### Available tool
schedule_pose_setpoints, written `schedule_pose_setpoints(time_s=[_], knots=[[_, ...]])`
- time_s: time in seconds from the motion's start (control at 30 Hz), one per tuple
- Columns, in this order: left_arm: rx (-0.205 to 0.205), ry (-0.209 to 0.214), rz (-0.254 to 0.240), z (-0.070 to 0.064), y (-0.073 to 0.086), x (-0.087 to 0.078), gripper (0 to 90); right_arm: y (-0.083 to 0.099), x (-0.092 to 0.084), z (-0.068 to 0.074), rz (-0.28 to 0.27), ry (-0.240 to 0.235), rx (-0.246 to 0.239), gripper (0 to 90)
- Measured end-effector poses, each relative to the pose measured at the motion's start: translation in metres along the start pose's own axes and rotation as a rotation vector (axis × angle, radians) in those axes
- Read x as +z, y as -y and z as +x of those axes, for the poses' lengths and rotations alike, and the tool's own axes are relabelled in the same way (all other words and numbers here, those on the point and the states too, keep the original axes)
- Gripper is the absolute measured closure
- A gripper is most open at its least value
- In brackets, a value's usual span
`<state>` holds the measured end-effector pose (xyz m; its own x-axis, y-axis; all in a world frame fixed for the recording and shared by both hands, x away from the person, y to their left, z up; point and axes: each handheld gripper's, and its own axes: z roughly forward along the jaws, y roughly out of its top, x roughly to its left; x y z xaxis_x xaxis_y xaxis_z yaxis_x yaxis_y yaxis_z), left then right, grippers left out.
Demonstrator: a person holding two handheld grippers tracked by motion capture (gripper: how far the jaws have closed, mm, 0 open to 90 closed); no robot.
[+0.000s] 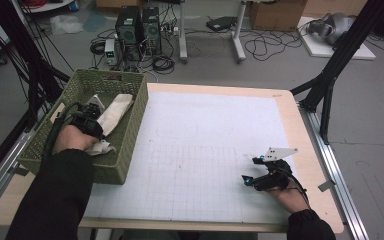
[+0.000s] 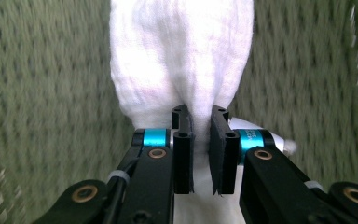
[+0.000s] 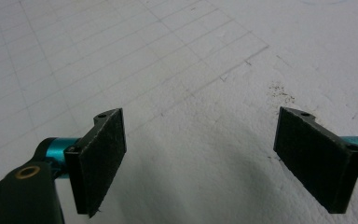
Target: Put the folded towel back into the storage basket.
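A white cloth point(image 1: 115, 112) lies in the green woven basket point(image 1: 107, 75) at the table's left. My left gripper point(image 1: 91, 107) reaches down into the basket. In the left gripper view its jaws stand nearly together, and a fold of the white cloth point(image 2: 182, 56) is pinched between the pads of the left gripper point(image 2: 200, 121), with the basket's weave point(image 2: 46, 84) behind. My right gripper point(image 1: 250, 169) rests low over the white gridded mat point(image 1: 205, 150) near the table's front right. In the right gripper view the right gripper point(image 3: 200, 140) stands wide open over the mat point(image 3: 168, 56), with nothing between its pads.
The mat covers most of the wooden tabletop point(image 1: 300, 130). On the floor beyond the table are computer towers point(image 1: 140, 27), tangled cables and cardboard boxes. Black stand legs point(image 1: 330, 75) rise at the right, and more at the left beside the basket.
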<state>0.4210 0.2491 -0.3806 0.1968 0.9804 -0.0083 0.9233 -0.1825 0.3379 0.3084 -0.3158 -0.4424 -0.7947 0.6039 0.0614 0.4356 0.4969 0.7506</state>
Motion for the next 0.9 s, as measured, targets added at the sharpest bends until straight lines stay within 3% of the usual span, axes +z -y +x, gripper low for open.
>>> schedule_pose_setpoints(time_s=[0.07, 0.17, 0.3, 0.4, 0.47, 0.53, 0.6, 0.73, 0.83, 0.9], knots=[[-0.029, 0.022, -0.028, 0.000, 0.000, 0.006, 71.5, 0.001, -0.001, 0.000, -0.003, 0.000, 0.004, 16.0], [-0.026, 0.088, -0.029, 0.000, 0.000, 0.009, 56.8, 0.001, 0.000, -0.001, -0.003, -0.003, 0.002, 16.0], [-0.009, 0.116, -0.044, 0.003, 0.001, -0.007, 48.2, 0.001, 0.000, -0.001, -0.006, -0.006, -0.001, 16.2], [0.025, 0.099, -0.019, 0.002, 0.005, -0.016, 47.3, 0.001, -0.001, -0.002, -0.007, -0.004, 0.003, 16.2], [0.025, 0.136, 0.000, 0.002, 0.010, -0.017, 46.1, 0.001, -0.001, -0.002, -0.006, -0.003, 0.003, 16.2], [0.019, 0.166, 0.029, 0.001, 0.013, -0.014, 46.5, 0.001, -0.001, -0.002, -0.003, -0.003, 0.002, 16.2], [0.024, 0.123, 0.090, -0.001, 0.014, -0.006, 52.8, 0.001, 0.000, -0.002, -0.007, -0.003, 0.000, 16.2], [0.055, 0.124, 0.110, -0.003, 0.012, 0.000, 86.8, 0.001, -0.001, -0.002, -0.008, -0.005, 0.004, 16.2], [0.037, 0.160, 0.071, -0.002, 0.012, -0.001, 89.0, 0.002, -0.001, -0.003, -0.010, -0.005, 0.012, 16.3], [0.027, 0.152, 0.091, -0.002, 0.012, 0.002, 78.7, 0.001, 0.000, -0.003, -0.012, -0.006, 0.006, 16.3]])
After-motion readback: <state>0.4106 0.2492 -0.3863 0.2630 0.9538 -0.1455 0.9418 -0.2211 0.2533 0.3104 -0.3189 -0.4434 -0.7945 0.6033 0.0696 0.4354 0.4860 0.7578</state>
